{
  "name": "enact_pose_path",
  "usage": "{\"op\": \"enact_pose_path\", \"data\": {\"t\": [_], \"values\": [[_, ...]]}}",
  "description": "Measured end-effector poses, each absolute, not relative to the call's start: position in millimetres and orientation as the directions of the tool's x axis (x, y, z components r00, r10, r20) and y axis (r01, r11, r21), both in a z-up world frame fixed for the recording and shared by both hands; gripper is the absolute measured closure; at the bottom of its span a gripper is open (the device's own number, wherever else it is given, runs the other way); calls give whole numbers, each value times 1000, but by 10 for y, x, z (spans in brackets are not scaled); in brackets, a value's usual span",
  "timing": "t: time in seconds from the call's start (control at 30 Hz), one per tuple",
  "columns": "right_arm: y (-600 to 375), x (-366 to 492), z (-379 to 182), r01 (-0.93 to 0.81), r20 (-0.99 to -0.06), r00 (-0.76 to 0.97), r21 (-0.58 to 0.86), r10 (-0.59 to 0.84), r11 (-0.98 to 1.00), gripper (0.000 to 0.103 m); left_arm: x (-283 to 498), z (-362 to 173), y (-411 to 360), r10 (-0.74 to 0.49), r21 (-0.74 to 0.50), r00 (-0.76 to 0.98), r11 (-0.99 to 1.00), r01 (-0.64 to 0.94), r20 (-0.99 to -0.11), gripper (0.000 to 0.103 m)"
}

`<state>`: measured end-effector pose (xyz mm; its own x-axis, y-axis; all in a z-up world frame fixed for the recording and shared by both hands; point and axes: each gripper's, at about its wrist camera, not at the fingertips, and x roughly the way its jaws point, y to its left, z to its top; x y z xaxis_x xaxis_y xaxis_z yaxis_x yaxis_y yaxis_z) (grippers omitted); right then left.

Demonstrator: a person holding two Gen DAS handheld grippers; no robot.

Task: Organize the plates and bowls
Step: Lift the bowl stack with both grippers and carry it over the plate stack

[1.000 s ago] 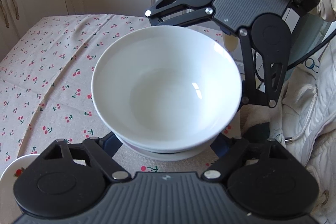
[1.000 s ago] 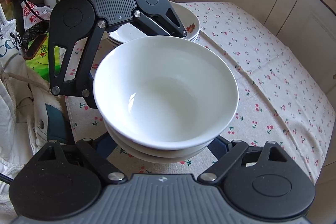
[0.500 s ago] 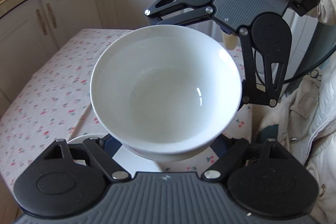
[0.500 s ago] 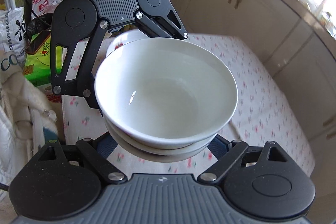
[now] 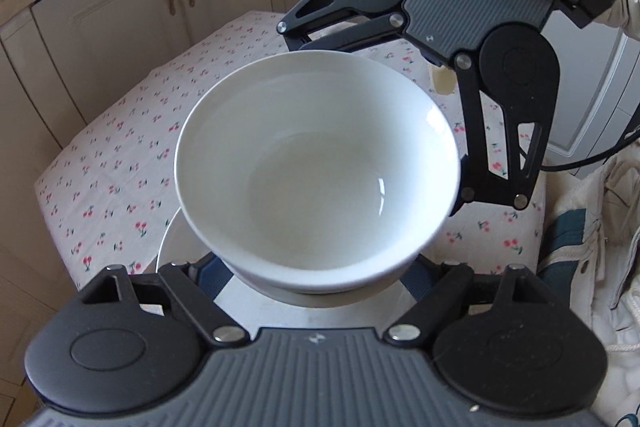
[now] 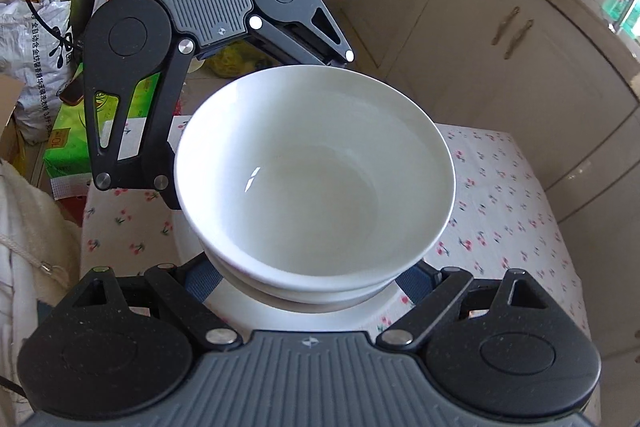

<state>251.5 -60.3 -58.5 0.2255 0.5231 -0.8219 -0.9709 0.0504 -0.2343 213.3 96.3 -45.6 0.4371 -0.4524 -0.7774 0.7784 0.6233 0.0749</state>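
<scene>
Bowls sit nested, one inside the other, and both grippers carry this stack from opposite sides above the table with the cherry tablecloth. The left gripper grips the stack low at its near side, and its blue fingers press on the lower wall of the bowls. The right gripper does the same from the other side; in the left view it comes in from the top right. Each pair of fingers stands at a medium width, closed on the curved wall and not on the thin rim, I think because the wall gives more surface and the stack cannot tip.

Under the stack, close to the fingers, lies a white plate on the cloth. The stack hangs just above this plate and looks not yet put down, although the exact gap I cannot tell. Two grippers are used probably because the stacked bowls are heavy and smooth. My judgement is that the bowls are being brought over the plate so all dishes make one pile.
</scene>
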Motion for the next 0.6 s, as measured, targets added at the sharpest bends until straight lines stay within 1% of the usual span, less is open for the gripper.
{"op": "enact_pose_path", "data": {"t": [0.2, 0.6], "values": [[-448, 2623, -708, -978, -837, 196, -201, 511, 45, 9, 2227, -547, 1052, -450, 52, 421, 632, 773, -787, 17], [-459, 2511, -711, -983, -846, 179, -177, 503, 52, 9, 2284, -596, 1131, -464, 27, 409, 635, 772, -785, 17]]}}
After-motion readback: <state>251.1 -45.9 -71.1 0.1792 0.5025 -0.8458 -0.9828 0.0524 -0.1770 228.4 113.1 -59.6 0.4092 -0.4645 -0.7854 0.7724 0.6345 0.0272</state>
